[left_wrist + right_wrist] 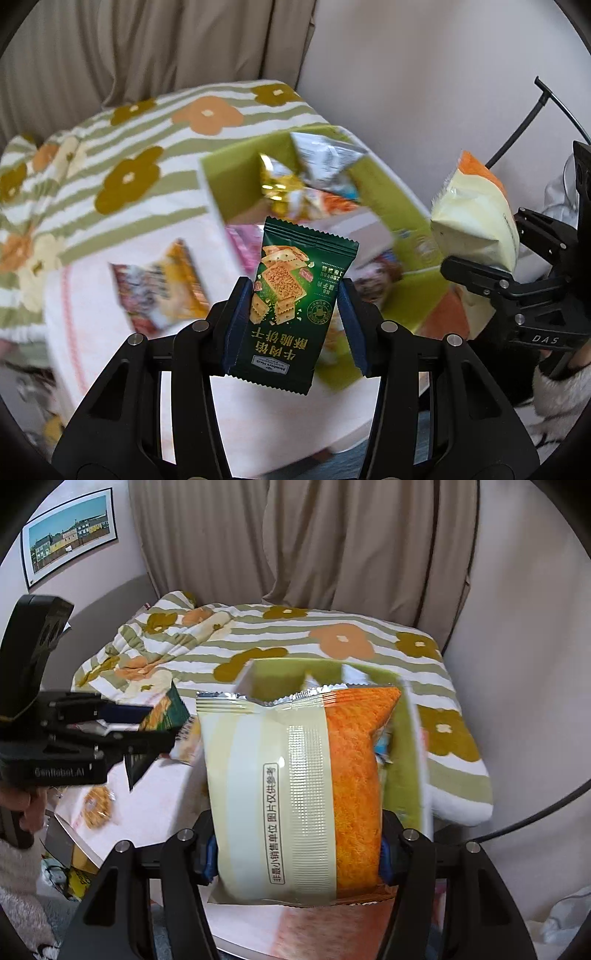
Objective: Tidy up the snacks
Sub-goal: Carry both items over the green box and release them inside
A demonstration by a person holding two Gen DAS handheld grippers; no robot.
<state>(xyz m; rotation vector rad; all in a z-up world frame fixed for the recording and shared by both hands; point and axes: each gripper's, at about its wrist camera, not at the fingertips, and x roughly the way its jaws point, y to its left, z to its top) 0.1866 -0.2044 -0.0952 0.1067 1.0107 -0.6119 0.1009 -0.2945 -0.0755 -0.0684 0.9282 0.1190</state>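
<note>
My left gripper [295, 317] is shut on a dark green cracker packet [295, 295], held upright above the pale table [110, 332]. The right gripper [295, 856] is shut on a large cream and orange snack bag [295, 794], which fills the middle of the right wrist view. That bag [476, 218] and the right gripper [491, 273] show at the right of the left wrist view. The left gripper [147, 723] with the green packet [166, 712] shows at the left of the right wrist view. A green box [236, 177] behind holds several snack packets, a gold one [275, 181] and a silver one [325, 162].
An orange and red snack packet [162, 288] lies loose on the table left of the left gripper. A round biscuit pack [96, 806] lies near the table's left edge. A striped flower blanket [332, 642] covers the bed behind, with curtains beyond. A person's hand [26, 805] grips the left handle.
</note>
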